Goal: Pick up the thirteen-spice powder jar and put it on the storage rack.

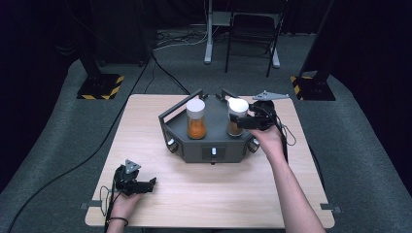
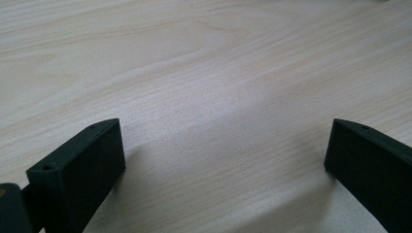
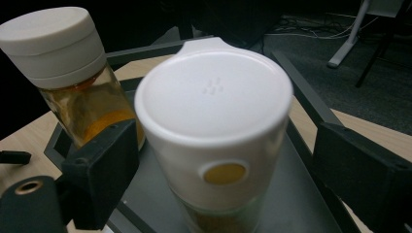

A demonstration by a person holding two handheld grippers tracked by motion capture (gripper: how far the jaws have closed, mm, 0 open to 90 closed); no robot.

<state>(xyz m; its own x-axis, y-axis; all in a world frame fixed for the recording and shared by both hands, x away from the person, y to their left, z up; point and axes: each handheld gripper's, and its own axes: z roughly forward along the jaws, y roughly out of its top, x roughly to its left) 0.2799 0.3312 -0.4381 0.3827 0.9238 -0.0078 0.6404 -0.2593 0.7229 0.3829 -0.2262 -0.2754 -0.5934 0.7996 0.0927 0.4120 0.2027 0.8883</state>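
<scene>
Two glass spice jars with white caps stand on a dark six-sided tray point(image 1: 204, 155) at the far middle of the wooden table point(image 1: 209, 194). The left jar point(image 1: 196, 121) point(image 3: 58, 48) holds orange powder. The right jar point(image 1: 235, 121) point(image 3: 214, 97) holds brown powder. My right gripper point(image 1: 241, 120) point(image 3: 223, 160) is at that jar's cap, one jaw on each side, with a gap showing at the right jaw, so it is open. My left gripper point(image 1: 151, 183) point(image 2: 223, 160) rests low over the near left of the table, open, with bare wood between its jaws.
The tray has raised handle bars at its back corners and knobs along its front. Beyond the table are a chair point(image 1: 252, 29), a stand leg point(image 1: 209, 43), two posts on hazard-striped bases point(image 1: 102, 87) and cables on the grey carpet.
</scene>
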